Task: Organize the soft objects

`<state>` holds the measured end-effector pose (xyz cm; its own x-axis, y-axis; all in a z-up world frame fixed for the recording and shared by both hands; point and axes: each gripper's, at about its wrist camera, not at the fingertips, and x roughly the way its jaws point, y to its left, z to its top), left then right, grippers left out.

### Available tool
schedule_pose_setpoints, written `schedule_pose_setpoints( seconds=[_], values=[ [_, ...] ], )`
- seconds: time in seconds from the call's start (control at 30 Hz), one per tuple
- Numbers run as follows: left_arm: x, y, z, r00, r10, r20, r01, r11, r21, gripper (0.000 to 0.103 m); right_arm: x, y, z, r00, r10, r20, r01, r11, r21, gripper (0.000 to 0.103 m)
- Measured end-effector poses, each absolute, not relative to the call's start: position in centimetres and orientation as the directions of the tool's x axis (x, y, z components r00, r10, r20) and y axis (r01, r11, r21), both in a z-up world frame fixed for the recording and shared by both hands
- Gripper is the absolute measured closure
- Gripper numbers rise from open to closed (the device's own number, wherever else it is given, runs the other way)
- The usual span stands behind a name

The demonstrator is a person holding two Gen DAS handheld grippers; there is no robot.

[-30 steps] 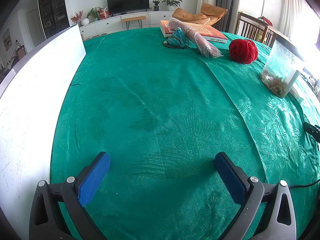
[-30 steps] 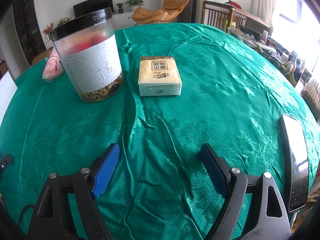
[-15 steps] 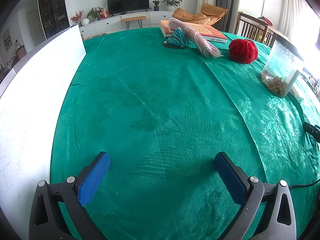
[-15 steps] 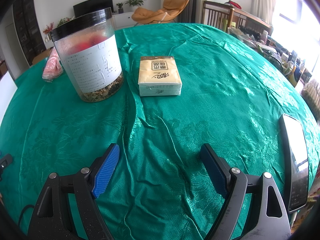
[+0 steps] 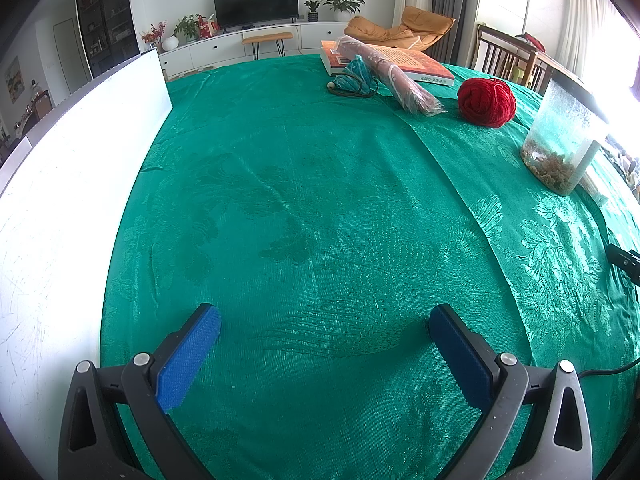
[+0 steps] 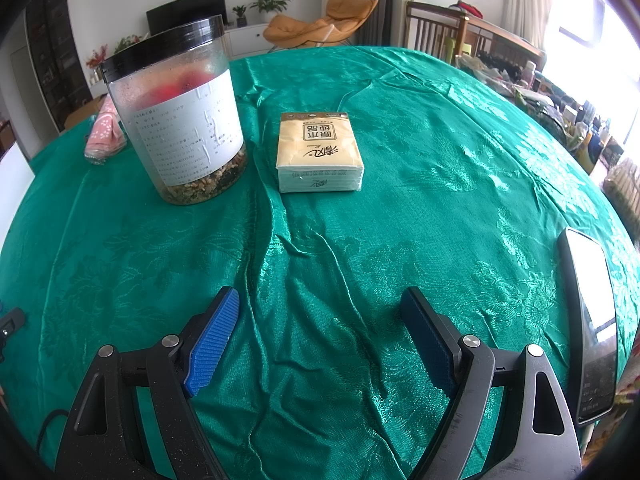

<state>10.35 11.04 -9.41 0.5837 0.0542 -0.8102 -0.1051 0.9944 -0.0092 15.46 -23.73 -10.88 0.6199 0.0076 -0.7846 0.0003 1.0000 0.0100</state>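
Tissue pack judged light, squashy; best pinched across long sides. Yarn ball soft, springy. Left gripper, right gripper spread apart, nothing held.

On the tablecloth, take the jar as the landmark. In the left wrist view, the yarn ball lies left of the jar and slightly behind it. Further left and behind lies the wrapped roll, its far end resting on the book at the table's back. The cloth pouch sits just left of the roll. A board stands along the table's left edge, well apart from the jar. In the right wrist view, the tissue pack lies just right of the jar, and the roll lies behind the jar to its left. A phone lies far right, nearer the camera.
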Motion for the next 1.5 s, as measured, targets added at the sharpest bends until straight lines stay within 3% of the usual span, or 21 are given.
schedule_pose_setpoints(
  seconds=[0.47, 0.63, 0.73, 0.87, 1.07, 1.1, 1.17, 1.2, 1.23, 1.33, 1.5],
  values=[
    [10.6, 11.0, -9.3, 0.569, 0.061, -0.82, -0.117, 0.993, -0.007, 0.0, 15.5, -23.7, -10.9, 0.62, 0.008, -0.785, 0.0, 1.0, 0.01, 0.018],
    [13.4, 10.2, -6.8, 0.567, -0.008, -0.824, -0.106, 0.991, -0.082, 0.0, 15.5, -23.7, -10.9, 0.62, 0.008, -0.785, 0.0, 1.0, 0.01, 0.017],
    [16.9, 9.1, -3.7, 0.621, -0.014, -0.783, -0.084, 0.993, -0.084, 0.0, 15.5, -23.6, -10.9, 0.619, 0.008, -0.785, 0.0, 1.0, 0.009, 0.017],
    [24.7, 7.9, -1.5, 0.607, -0.019, -0.794, -0.054, 0.996, -0.065, 0.0, 15.5, -23.6, -10.9, 0.619, 0.008, -0.785, -0.001, 1.0, 0.009, 0.017],
    [34.3, 7.5, -4.1, 0.529, 0.017, -0.849, -0.128, 0.99, -0.06, 0.005, 15.5, -23.3, -11.0, 0.615, 0.014, -0.789, -0.013, 1.0, 0.007, 0.014],
    [35.0, 7.5, -4.8, 0.524, 0.022, -0.852, -0.148, 0.987, -0.065, 0.008, 15.5, -23.3, -11.0, 0.615, 0.014, -0.788, -0.013, 1.0, 0.007, 0.014],
    [36.2, 7.6, -6.2, 0.512, 0.023, -0.859, -0.169, 0.983, -0.074, 0.028, 15.6, -23.3, -11.0, 0.615, 0.014, -0.788, -0.013, 1.0, 0.008, 0.014],
    [36.5, 7.6, -6.9, 0.503, 0.007, -0.864, -0.16, 0.984, -0.085, 0.057, 15.6, -23.3, -11.0, 0.615, 0.014, -0.788, -0.013, 1.0, 0.007, 0.014],
    [36.6, 7.6, -7.2, 0.505, -0.015, -0.863, -0.146, 0.984, -0.103, 0.074, 15.6, -23.3, -11.0, 0.615, 0.014, -0.788, -0.013, 1.0, 0.007, 0.014],
    [34.8, 7.5, -6.0, 0.539, -0.046, -0.841, -0.116, 0.985, -0.128, 0.08, 15.6, -23.3, -11.0, 0.614, 0.014, -0.789, -0.014, 1.0, 0.007, 0.013],
    [25.9, 7.6, -3.0, 0.519, -0.153, -0.841, -0.022, 0.981, -0.192, 0.08, 15.6, -23.2, -11.0, 0.614, 0.015, -0.789, -0.015, 1.0, 0.008, 0.013]
  ],
)
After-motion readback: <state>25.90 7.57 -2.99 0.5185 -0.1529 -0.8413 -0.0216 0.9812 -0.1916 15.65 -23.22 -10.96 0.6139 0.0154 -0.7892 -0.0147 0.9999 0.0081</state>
